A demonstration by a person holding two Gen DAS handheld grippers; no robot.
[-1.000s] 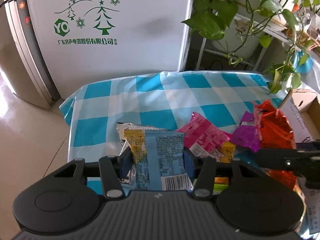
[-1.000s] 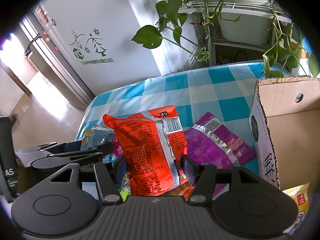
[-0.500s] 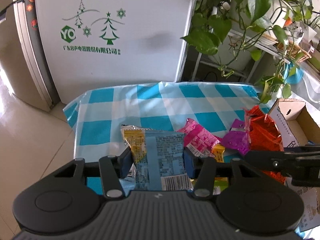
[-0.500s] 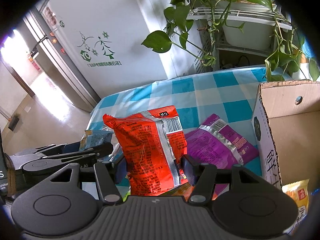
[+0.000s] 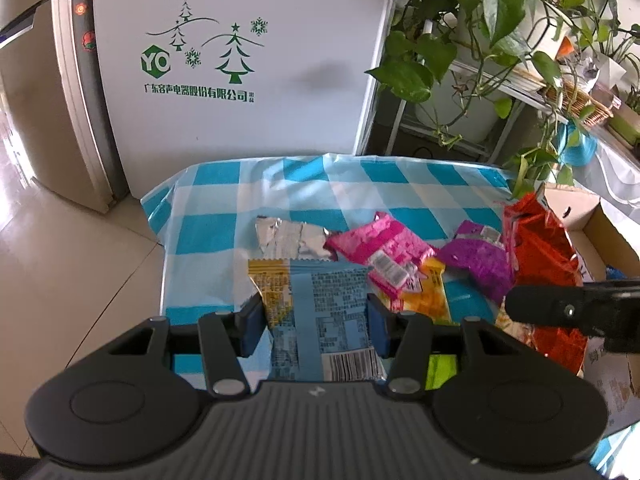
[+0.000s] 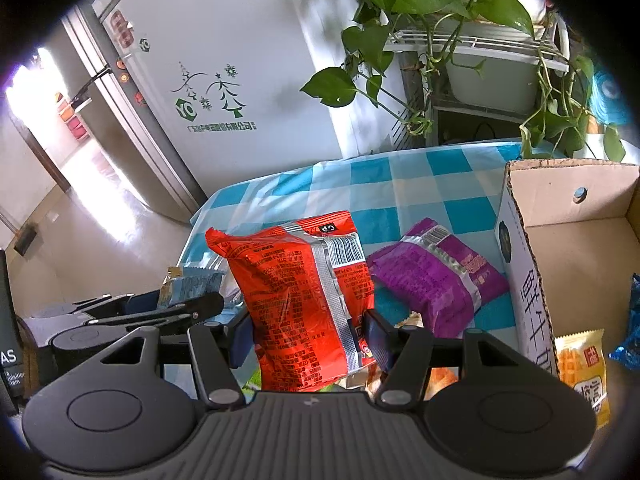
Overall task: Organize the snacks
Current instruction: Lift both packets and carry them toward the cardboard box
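My left gripper [image 5: 316, 320] is shut on a blue-and-yellow snack packet [image 5: 320, 312], held above the checked tablecloth [image 5: 304, 196]. My right gripper [image 6: 308, 336] is shut on a red snack bag [image 6: 296, 300], held upright left of the cardboard box [image 6: 576, 256]. The red bag also shows at the right of the left wrist view [image 5: 540, 252]. A silver packet [image 5: 288, 238], a pink packet [image 5: 380, 246], a purple packet [image 5: 476, 260] and a yellow packet [image 5: 432, 292] lie on the cloth. The purple packet [image 6: 436, 276] lies next to the box.
A yellow snack [image 6: 584, 368] and a blue one [image 6: 628, 320] lie inside the box. A white fridge [image 5: 240, 60] stands behind the table. Potted vines [image 5: 480, 32] on a rack hang over the far right corner. Tiled floor [image 5: 60, 280] lies to the left.
Both grippers have risen with their packets, so more of the table shows below. The silver packet under the blue one has come into view.
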